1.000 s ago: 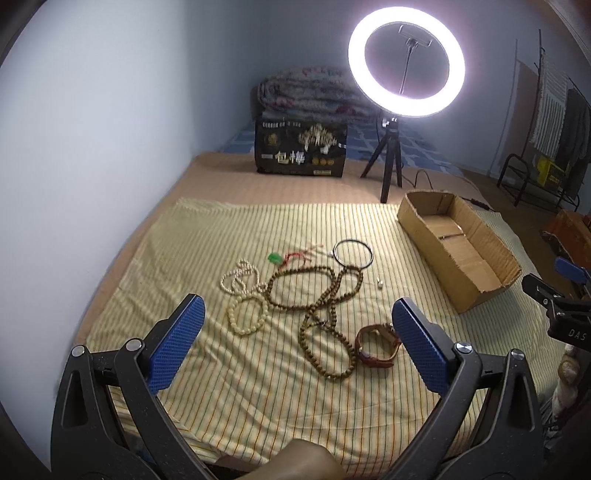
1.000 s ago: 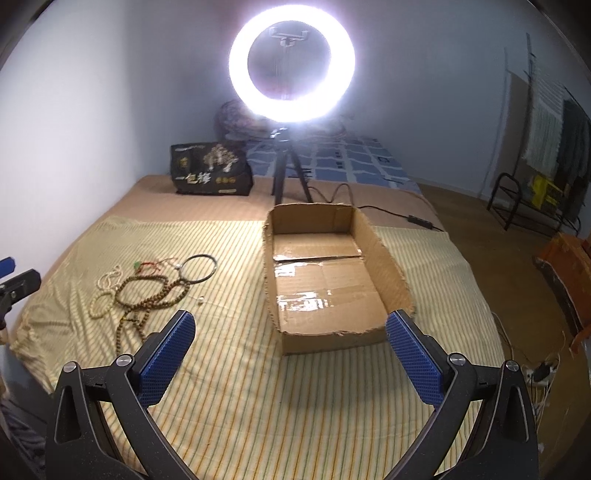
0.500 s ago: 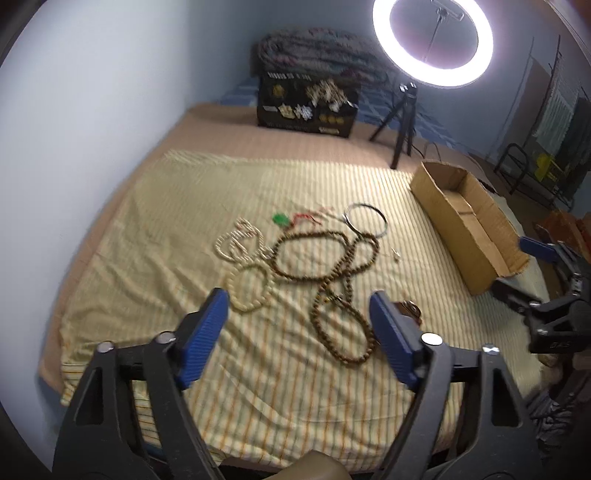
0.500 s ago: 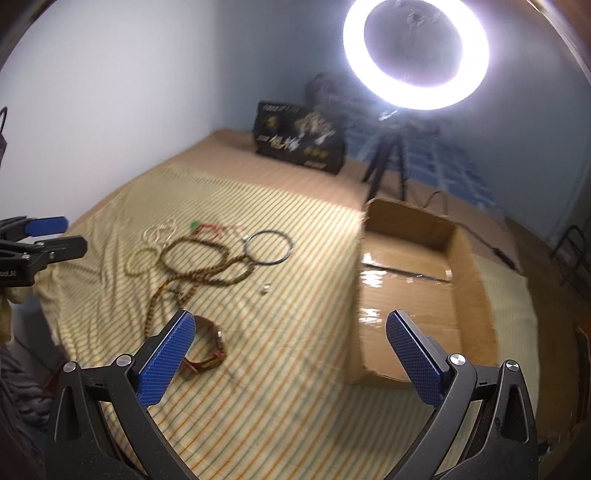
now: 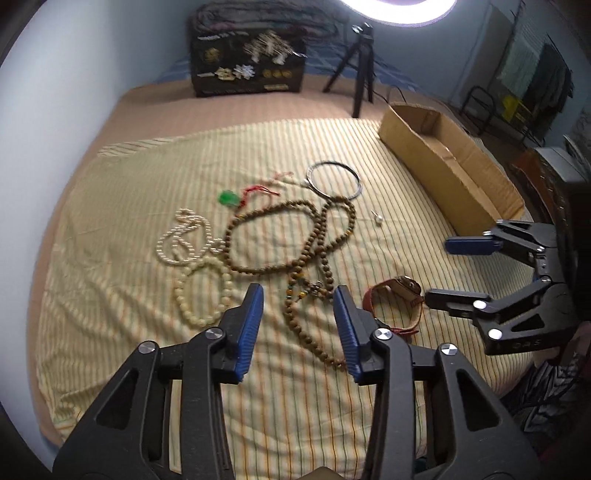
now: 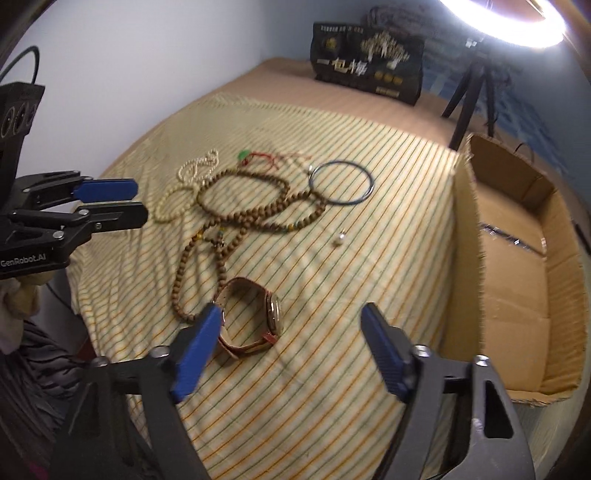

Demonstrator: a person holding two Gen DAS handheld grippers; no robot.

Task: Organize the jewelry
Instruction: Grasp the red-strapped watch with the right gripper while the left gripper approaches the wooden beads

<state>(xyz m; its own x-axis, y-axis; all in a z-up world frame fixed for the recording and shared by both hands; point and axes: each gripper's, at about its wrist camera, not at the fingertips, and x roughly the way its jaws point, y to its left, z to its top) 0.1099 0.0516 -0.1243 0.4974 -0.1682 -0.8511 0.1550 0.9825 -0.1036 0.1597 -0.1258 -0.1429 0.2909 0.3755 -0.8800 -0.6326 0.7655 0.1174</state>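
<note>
Left gripper (image 5: 299,317), jaws narrowly parted and empty, above one long brown bead strand (image 5: 295,243). Two cream bead strands (image 5: 192,258) lie to its left; one dark bangle (image 5: 334,181), one green pendant (image 5: 229,198) beyond. Right gripper (image 6: 291,350), jaws wide, empty, one watch (image 6: 255,317) just ahead, one cardboard box (image 6: 517,258) to its right. Gripper body reads "GenRobot.AI".

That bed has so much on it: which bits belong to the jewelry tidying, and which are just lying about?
Part of the job: brown beads, cream beads, pearls, watch, bangle, green pendant, small bead, box.

Just lying about: ring light, tripod, black bag.
</note>
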